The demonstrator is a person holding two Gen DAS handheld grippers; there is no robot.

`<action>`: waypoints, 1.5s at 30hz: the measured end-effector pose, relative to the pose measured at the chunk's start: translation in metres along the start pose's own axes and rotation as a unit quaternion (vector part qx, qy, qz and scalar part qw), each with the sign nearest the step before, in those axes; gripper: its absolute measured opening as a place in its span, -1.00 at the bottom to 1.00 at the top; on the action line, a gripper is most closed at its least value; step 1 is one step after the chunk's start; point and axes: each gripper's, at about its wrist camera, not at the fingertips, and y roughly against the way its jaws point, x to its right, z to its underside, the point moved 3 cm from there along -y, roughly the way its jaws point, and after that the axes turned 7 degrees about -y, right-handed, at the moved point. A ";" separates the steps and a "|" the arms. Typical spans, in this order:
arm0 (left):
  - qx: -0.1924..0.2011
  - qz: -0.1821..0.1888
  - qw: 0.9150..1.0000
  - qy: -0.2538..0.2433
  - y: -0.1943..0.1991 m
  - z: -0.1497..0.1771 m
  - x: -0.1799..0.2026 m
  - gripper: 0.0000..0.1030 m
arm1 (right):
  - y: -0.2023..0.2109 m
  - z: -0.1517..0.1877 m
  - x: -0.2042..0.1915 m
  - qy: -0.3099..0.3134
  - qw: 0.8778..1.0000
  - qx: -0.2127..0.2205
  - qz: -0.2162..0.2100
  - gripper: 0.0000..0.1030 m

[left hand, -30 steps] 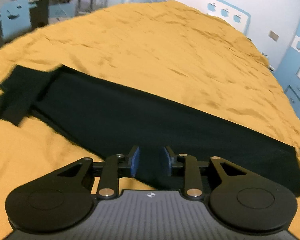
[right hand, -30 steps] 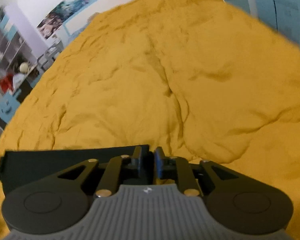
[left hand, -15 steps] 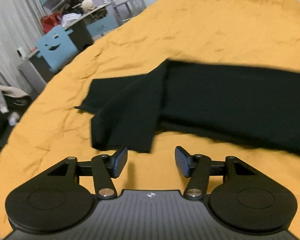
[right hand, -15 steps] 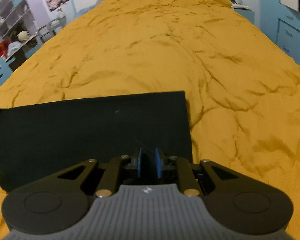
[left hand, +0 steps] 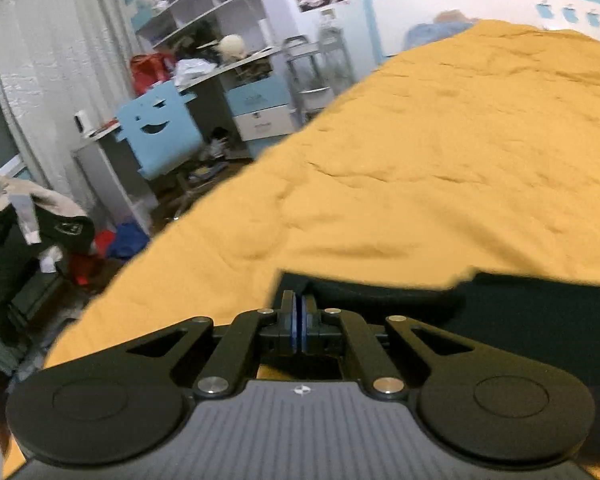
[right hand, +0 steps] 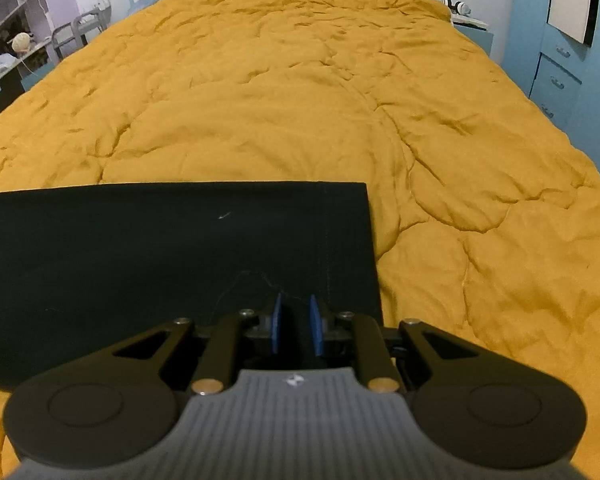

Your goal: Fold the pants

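Black pants (right hand: 160, 256) lie flat as a long band on the yellow bedspread (right hand: 300, 92). In the right wrist view their right end, with a stitched hem, lies just ahead of my right gripper (right hand: 296, 320), whose blue pads stand a little apart over the cloth. In the left wrist view the pants (left hand: 520, 308) stretch off to the right. My left gripper (left hand: 299, 320) is at their left end with its blue pads pressed together on the black fabric edge.
The bed's left edge drops to a cluttered floor (left hand: 112, 248). A blue smiley-face chair (left hand: 160, 136), a desk and shelves (left hand: 204, 12) stand beyond it. Blue drawers (right hand: 556, 80) stand to the right of the bed.
My left gripper has moved left to the pants' end and closed from wide open onto the cloth. My right gripper has opened slightly and sits back over the hem end.
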 end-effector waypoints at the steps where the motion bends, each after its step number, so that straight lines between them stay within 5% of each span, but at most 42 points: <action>1: -0.006 -0.002 1.000 0.004 -0.009 -0.005 -0.005 -0.97 | -0.001 0.000 -0.001 0.001 1.000 -0.001 0.003 -0.78; 9: -0.056 -0.047 0.997 0.006 -0.082 -0.016 -0.014 -0.97 | -0.006 -0.004 -0.007 0.013 1.000 -0.007 0.020 -0.78; 11: -0.059 -0.070 0.996 0.006 -0.087 -0.014 -0.013 -0.75 | -0.006 -0.004 -0.009 0.018 1.000 -0.008 0.023 -0.79; 15: -0.049 -0.058 0.994 0.078 -0.074 -0.007 -0.036 -0.58 | -0.004 -0.005 -0.011 0.026 0.999 -0.005 0.029 -0.79; 17: -0.051 -0.017 0.992 0.118 -0.060 -0.001 -0.050 -0.58 | 0.001 -0.007 -0.015 0.033 0.999 0.004 0.041 -0.77; 21: -0.079 0.075 0.974 0.197 -0.035 0.023 -0.070 -0.58 | 0.025 -0.006 -0.038 0.059 0.997 0.018 0.035 -0.75; 23: -0.089 0.089 0.964 0.235 -0.030 0.035 -0.077 -0.36 | 0.036 -0.001 -0.056 0.074 0.997 0.016 0.015 -0.70; 29: -0.095 0.144 0.904 0.392 -0.040 0.069 -0.094 -0.24 | 0.057 0.019 -0.098 0.071 0.997 -0.009 -0.041 -0.69; 32: -0.085 0.153 0.889 0.423 -0.045 0.072 -0.096 -0.30 | 0.067 0.029 -0.119 0.075 0.995 -0.018 -0.061 -0.69; 45: -0.092 0.131 0.900 0.406 -0.058 0.073 -0.089 -0.95 | 0.088 0.078 -0.229 0.178 0.975 -0.053 -0.120 -0.61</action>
